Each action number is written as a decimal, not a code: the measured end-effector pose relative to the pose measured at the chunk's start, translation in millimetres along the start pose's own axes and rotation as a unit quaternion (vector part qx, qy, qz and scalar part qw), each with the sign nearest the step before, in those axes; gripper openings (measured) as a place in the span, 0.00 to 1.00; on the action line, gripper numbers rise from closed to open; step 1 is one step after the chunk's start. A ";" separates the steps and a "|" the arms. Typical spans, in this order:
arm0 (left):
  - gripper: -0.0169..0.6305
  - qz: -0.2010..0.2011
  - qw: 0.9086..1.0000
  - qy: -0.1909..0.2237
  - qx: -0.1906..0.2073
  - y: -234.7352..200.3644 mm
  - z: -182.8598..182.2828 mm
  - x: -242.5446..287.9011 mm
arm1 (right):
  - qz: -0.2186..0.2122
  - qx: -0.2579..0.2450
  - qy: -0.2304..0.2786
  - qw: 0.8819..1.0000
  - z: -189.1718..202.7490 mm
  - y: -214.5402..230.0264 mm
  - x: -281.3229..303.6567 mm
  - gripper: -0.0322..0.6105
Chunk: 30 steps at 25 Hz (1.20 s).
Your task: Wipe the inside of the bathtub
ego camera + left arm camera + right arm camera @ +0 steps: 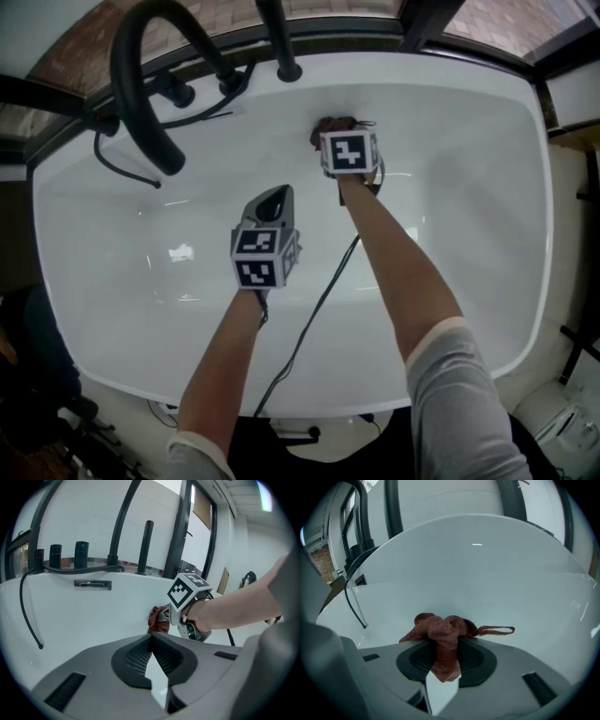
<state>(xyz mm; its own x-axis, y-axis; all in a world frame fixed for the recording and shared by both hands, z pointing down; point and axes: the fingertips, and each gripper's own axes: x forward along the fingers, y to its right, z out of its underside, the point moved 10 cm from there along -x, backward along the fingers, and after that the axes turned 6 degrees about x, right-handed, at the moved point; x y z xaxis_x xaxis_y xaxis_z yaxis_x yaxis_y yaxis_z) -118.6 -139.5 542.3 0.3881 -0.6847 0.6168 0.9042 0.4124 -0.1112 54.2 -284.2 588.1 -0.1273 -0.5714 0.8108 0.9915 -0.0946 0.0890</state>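
The white bathtub (469, 216) fills the head view. A reddish-brown cloth (443, 632) is bunched between the jaws of my right gripper (445, 645), which is shut on it. The cloth (330, 126) is pressed against the tub's far inner wall, just ahead of the right gripper (341, 133). From the left gripper view, the cloth (157, 619) touches the wall beside the right gripper (174, 616). My left gripper (275, 195) hovers over the tub's middle, nearer and left of the right one. Its jaws (151, 638) are shut with nothing in them.
A black arched faucet (139, 84) and a black hose (120, 167) hang over the tub's far left rim. A black post (279, 42) stands on the far rim. A black cable (314, 314) trails across the tub floor. An overflow plate (93, 584) sits on the wall.
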 end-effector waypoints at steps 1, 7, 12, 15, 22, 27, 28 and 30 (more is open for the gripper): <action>0.04 0.001 1.000 0.001 0.000 1.3 -3.4 -2.1 | 0.016 0.000 -0.001 1.000 -1.6 9.9 -3.9 0.24; 0.04 0.002 1.000 0.010 -0.002 5.7 -16.4 -9.3 | 0.018 0.014 -0.007 1.000 -9.1 12.9 -14.6 0.24; 0.04 -0.005 1.000 0.004 0.000 1.3 -16.7 -11.4 | -0.038 0.006 -0.010 0.999 -21.4 -22.6 -21.2 0.24; 0.04 -0.005 1.000 0.005 -0.003 3.7 -21.9 -13.3 | -0.038 0.000 -0.006 0.999 -30.1 -19.1 -28.5 0.24; 0.04 0.001 1.000 0.015 -0.001 9.7 -39.5 -21.5 | 0.035 0.009 0.016 0.999 -46.3 13.9 -51.7 0.24; 0.04 -0.003 1.000 0.021 -0.005 3.2 -44.6 -28.8 | 0.011 0.002 0.014 1.000 -53.8 -13.8 -56.6 0.24; 0.04 -0.004 1.000 0.021 -0.005 1.9 -43.6 -30.0 | 0.000 -0.007 0.012 1.000 -54.7 -23.7 -57.4 0.24; 0.04 -0.006 1.000 0.022 -0.006 1.4 -43.8 -32.9 | -0.021 -0.028 0.015 0.999 -58.5 -41.0 -59.4 0.24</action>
<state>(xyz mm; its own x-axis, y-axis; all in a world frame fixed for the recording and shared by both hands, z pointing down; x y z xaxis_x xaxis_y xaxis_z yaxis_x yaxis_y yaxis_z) -122.3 -142.8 487.7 0.3838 -0.7162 0.5828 0.9110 0.3969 -0.1122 19.6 -294.1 502.5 -0.1698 -0.5900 0.7894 0.9824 -0.1642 0.0886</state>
